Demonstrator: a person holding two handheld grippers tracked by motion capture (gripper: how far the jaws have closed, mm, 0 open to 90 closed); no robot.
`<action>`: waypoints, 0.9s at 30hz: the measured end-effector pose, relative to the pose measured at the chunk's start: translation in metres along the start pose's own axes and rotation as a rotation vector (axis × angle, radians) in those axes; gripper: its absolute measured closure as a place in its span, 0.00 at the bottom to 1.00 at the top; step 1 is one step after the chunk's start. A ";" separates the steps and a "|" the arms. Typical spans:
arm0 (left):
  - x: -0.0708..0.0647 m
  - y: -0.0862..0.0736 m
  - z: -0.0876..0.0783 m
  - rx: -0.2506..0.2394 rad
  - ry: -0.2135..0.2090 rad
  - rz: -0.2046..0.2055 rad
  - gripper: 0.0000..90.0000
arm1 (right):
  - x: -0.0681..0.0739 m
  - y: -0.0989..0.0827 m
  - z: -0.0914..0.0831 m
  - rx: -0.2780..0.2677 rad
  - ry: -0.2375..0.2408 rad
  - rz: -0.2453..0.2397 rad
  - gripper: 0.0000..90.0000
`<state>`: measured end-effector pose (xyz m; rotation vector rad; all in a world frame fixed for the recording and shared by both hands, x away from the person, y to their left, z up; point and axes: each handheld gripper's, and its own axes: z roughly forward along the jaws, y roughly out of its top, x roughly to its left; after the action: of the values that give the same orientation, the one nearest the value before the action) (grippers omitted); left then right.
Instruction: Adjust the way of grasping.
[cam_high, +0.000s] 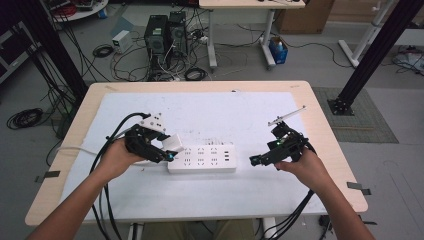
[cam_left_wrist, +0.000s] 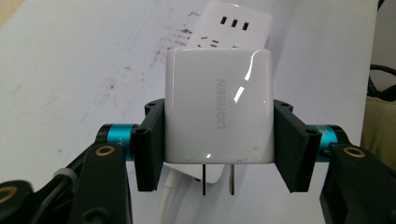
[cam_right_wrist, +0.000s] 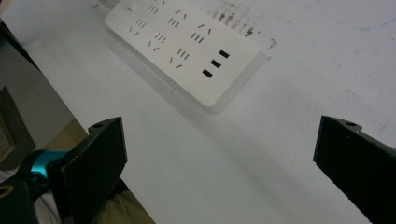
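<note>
So that its two metal prongs stay free, the glossy white square charger (cam_left_wrist: 218, 112) is clamped by its flat sides in the left gripper (cam_left_wrist: 218, 149), above the white rectangular power strip (cam_high: 202, 158); the right gripper (cam_right_wrist: 219, 158) is held apart, jaws wide and empty.

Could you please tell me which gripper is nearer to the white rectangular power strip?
Left. The left gripper, holding a white plastic charger, is at the white rectangular power strip's left end; the right gripper is off its right end, apart.
</note>
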<state>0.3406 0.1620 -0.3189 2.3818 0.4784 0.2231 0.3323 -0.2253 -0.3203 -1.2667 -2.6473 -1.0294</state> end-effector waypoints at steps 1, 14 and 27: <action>-0.001 0.000 0.002 0.000 -0.003 0.002 0.47 | 0.000 0.000 0.000 0.000 0.000 0.000 0.02; -0.008 0.011 0.019 -0.020 -0.032 0.043 0.47 | -0.010 -0.007 0.003 -0.080 0.127 0.191 0.02; -0.022 0.023 0.048 -0.083 -0.085 0.103 0.47 | -0.003 -0.011 0.008 -0.115 0.220 0.257 0.02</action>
<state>0.3400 0.1085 -0.3404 2.3261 0.3017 0.1834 0.3289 -0.2276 -0.3336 -1.3795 -2.2252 -1.2128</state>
